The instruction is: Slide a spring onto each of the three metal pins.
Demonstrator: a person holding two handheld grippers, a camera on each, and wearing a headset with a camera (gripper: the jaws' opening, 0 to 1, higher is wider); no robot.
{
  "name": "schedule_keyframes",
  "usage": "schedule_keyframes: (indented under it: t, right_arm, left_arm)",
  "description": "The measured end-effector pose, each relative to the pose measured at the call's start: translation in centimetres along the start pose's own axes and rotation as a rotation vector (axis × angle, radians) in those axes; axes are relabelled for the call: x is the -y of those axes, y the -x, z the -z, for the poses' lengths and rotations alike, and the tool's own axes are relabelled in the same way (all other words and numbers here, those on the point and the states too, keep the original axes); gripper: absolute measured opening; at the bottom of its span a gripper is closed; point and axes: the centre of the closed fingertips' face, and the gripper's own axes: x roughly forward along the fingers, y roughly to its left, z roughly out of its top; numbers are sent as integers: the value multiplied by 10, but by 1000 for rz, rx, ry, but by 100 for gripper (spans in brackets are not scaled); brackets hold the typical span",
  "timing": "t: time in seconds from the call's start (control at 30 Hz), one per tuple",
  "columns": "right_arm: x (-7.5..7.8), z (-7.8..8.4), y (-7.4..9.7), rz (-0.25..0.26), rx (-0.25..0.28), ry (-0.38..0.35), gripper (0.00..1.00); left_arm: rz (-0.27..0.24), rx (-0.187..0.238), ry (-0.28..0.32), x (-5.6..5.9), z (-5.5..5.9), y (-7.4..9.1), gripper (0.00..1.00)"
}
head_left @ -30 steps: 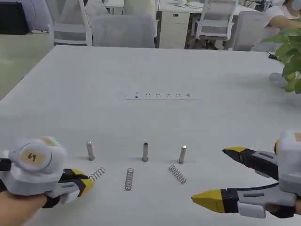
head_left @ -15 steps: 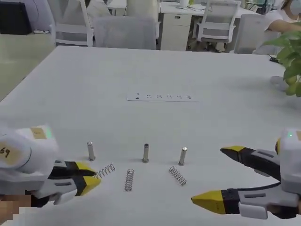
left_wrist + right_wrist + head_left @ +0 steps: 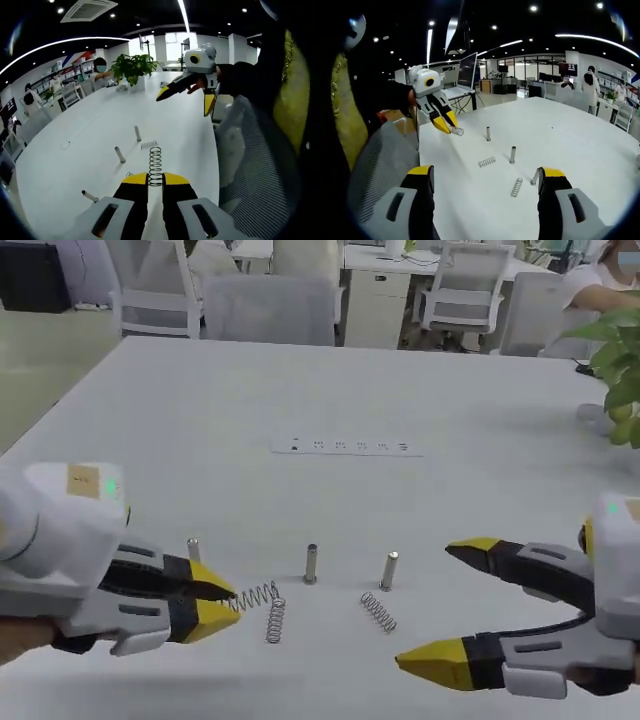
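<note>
**Entry: spring-and-pin set, first spring in hand**

- Tabletop [image 3: 420, 390]: white, carries all the parts. A socket strip [image 3: 350, 447] sits flush at mid-depth and a plant [image 3: 622, 360] stands at the far right edge.
- Pins, three, upright in a row and all bare: left pin [image 3: 193, 548], middle pin [image 3: 311, 564], right pin [image 3: 389, 570].
- Held spring [image 3: 257, 594]: one end is clamped in the left tongs [image 3: 222, 601]. The rest juts out to the right, apparently lifted off the tabletop, between the left and middle pins and nearer than both.
- Middle spring [image 3: 275, 620]: lies loose just near of the middle pin, right under the free end of the held spring.
- Right spring [image 3: 378, 610]: lies loose just near of the right pin.
- Right tongs [image 3: 425, 605]: wide apart and holding nothing, at the near right, clear of the parts.

**Hazards (judged)**

- The grip takes a few end coils only, so the spring may flex, twist or shoot out once it presses on a pin top.
- The spring lies sideways and must be turned upright. If its bore is off-centre it will catch on the pin's rim.
- If the pins merely stand free, a nudge from the tongs could topple one.
- The free end could snag the middle spring below it.

**Containers**

None among the parts: the springs lie loose on the tabletop.
</note>
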Motion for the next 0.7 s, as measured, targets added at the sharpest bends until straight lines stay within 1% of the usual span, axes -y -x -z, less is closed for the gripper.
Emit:
schedule_keyframes:
  t: [0.1,0.13,0.2,0.27,0.37,0.4,0.47,0.57,0.6,0.63,0.7]
  right_arm:
    - [-5,-5,-3,-29,-4,16,81]
    - [-8,-8,-5,-47,-6,19,80]
    - [-12,-11,-8,-65,-8,28,77]
    - [-17,-15,-11,-88,-6,42,75]
    - [-25,-19,-16,-127,-4,65,70]
    - [-26,-20,-16,-130,-3,67,68]
    - [-30,-23,-18,-154,7,64,65]
    - [-38,-29,-20,-191,22,84,59]
    - [-41,-31,-20,-207,29,84,56]
    - [-43,-34,-20,-219,42,91,53]
    - [-47,-38,-20,-239,52,87,50]
  left_arm:
    - [24,3,-25,4,-4,1,2]
    - [33,5,-32,6,-6,0,2]
    - [45,10,-39,8,-8,0,2]
    - [60,18,-47,12,-11,-2,2]
    - [87,37,-52,18,-18,-3,2]
    - [88,39,-52,18,-19,-3,2]
    - [102,50,-59,21,-22,-4,2]
    - [121,66,-68,25,-27,-6,2]
    - [124,68,-69,26,-28,-6,2]
    - [138,77,-79,29,-31,-6,2]
    - [145,79,-85,31,-32,-6,2]
